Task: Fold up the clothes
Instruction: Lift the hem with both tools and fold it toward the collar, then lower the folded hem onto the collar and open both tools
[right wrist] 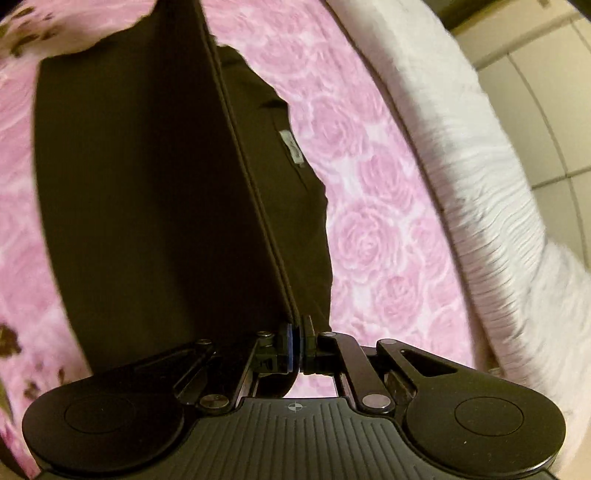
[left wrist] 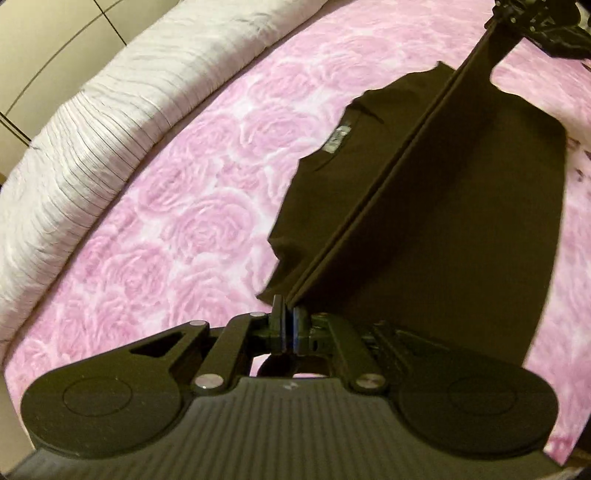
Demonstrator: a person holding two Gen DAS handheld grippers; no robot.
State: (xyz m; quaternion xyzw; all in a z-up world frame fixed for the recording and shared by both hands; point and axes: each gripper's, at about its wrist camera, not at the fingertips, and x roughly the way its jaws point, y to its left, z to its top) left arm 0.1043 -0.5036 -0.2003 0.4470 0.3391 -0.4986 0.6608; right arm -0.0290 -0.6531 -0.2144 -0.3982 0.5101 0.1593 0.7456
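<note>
A black shirt (left wrist: 443, 206) lies on the pink rose-patterned bedspread (left wrist: 177, 221), its hem lifted and pulled taut between my two grippers. My left gripper (left wrist: 289, 314) is shut on one hem corner. At the far end of the hem, the right gripper (left wrist: 517, 14) shows at the top right of the left wrist view. In the right wrist view my right gripper (right wrist: 298, 325) is shut on the other corner of the black shirt (right wrist: 147, 192). The hem runs as a straight edge away from each gripper. The collar label (left wrist: 336, 140) (right wrist: 291, 147) shows on the part lying flat.
A white ribbed quilt (left wrist: 81, 147) (right wrist: 480, 166) is rolled along the bed's edge, beyond it pale floor tiles (right wrist: 554, 74). Pink bedspread (right wrist: 369, 221) lies between the shirt and the quilt. A different, dark-flowered fabric (right wrist: 22, 37) shows at the left edge.
</note>
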